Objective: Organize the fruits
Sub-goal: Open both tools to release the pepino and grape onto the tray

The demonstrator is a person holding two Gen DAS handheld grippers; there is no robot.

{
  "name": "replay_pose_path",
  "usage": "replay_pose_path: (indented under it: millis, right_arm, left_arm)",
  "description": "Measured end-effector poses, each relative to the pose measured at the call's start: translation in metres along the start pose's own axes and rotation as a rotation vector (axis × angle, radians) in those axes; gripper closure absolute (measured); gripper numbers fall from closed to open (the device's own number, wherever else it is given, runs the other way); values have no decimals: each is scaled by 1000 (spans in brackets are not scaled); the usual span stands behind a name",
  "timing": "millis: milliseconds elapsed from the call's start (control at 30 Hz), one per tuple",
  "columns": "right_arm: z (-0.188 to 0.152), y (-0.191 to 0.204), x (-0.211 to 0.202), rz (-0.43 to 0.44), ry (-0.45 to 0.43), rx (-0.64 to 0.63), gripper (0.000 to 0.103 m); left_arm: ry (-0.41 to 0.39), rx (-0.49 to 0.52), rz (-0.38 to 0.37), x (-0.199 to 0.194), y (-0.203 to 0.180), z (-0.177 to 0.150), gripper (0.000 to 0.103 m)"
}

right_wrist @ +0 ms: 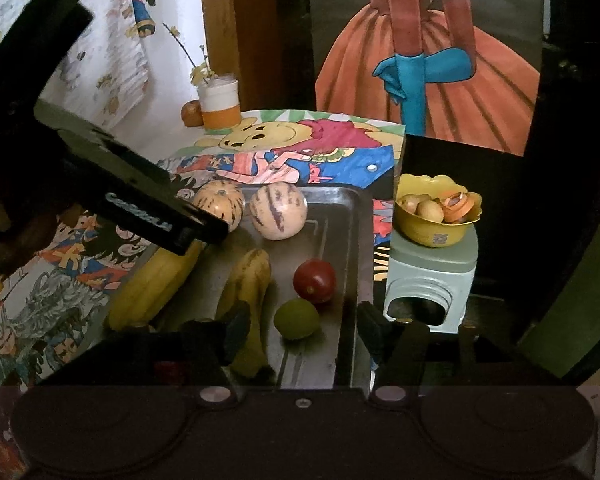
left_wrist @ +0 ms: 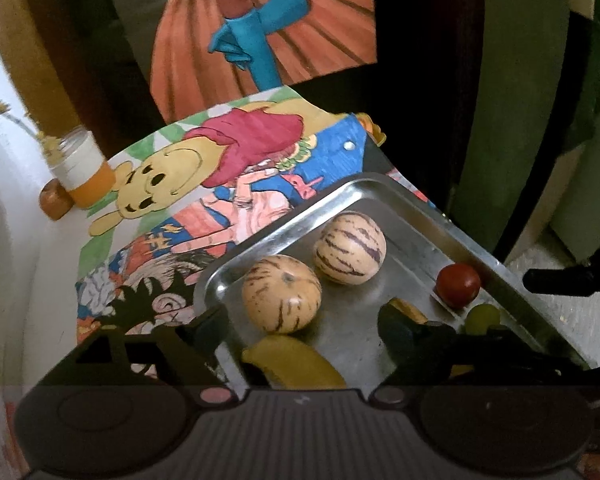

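1. A metal tray [right_wrist: 354, 240] is seen on the bench, on a cartoon cloth [right_wrist: 60, 264].
2. Two bananas lie in the tray. The spotted banana [right_wrist: 248, 288] is laid long-ways, pointing away from the right camera.
3. Two striped melons [right_wrist: 278, 210] sit side by side at the far end. A red tomato [right_wrist: 314, 280] and a green fruit [right_wrist: 296, 318] are close together.
4. The left tongs [left_wrist: 300, 328] are spread wide over the plain banana [left_wrist: 296, 364]; nothing is held.
5. The right tongs [right_wrist: 302, 328] are spread wide too, and nothing is gripped.
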State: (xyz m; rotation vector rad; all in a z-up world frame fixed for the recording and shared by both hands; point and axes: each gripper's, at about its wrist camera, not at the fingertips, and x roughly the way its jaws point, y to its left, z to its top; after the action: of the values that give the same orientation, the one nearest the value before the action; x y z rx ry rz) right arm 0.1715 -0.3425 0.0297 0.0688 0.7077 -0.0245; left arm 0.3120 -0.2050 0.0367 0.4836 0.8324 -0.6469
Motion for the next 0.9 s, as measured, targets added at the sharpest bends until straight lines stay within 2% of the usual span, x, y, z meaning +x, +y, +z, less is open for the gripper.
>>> replay_pose_path:
  millis: [133, 300, 500, 667, 800, 900]
  right_arm:
    - [-1, 4, -7, -16, -12, 11, 33]
    - [-1, 8, -19, -50, -35, 33, 24]
    - [-3, 14, -36, -81, -67, 48, 20]
    - [-8, 23, -51, -97, -92, 67, 17]
    - [-12, 30, -63, -103, -115, 90, 9]
    - [-15, 37, -73, -109, -126, 93, 9]
  left_arm:
    - [-22, -50, -4, -12, 5, -10, 5]
    - [-61, -121, 27, -31, 10, -24, 1]
    - [-113, -235, 48, -57, 18, -42, 1]
    - [-139, -275, 62, -74, 18, -57, 1]
    - [-160, -321, 51, -89, 18, -72, 0]
    - [-178, -358, 51, -99, 19, -83, 0]
